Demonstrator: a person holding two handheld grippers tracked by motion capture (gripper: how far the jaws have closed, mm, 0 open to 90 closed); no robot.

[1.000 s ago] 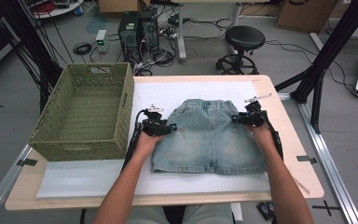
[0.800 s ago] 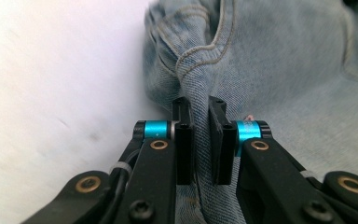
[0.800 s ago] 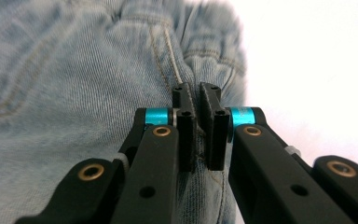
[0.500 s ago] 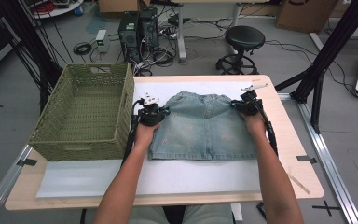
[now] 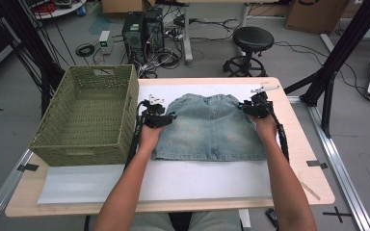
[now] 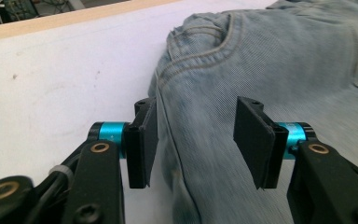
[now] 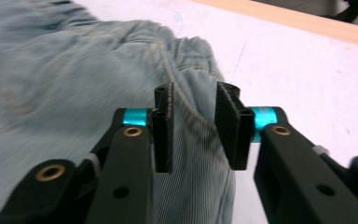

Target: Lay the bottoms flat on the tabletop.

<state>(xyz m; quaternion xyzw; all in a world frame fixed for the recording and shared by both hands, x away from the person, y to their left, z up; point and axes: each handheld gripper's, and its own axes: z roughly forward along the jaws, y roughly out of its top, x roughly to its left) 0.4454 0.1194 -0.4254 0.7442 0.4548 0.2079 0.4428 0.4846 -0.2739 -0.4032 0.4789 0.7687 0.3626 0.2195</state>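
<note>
Denim skirt is seen from the high view spread flat on a white sheet over a wooden table, beside a green woven basket. The left gripper and right gripper are held at its side seams near the waistband. In the left gripper view, the jaws have just been opening; the seam edge is straddled, not pinched. In the right gripper view, the narrower jaws, also just opening, are parted over the other seam. The cloth is judged soft, limp and light; thick stitched seams offer the firmest hold.
</note>
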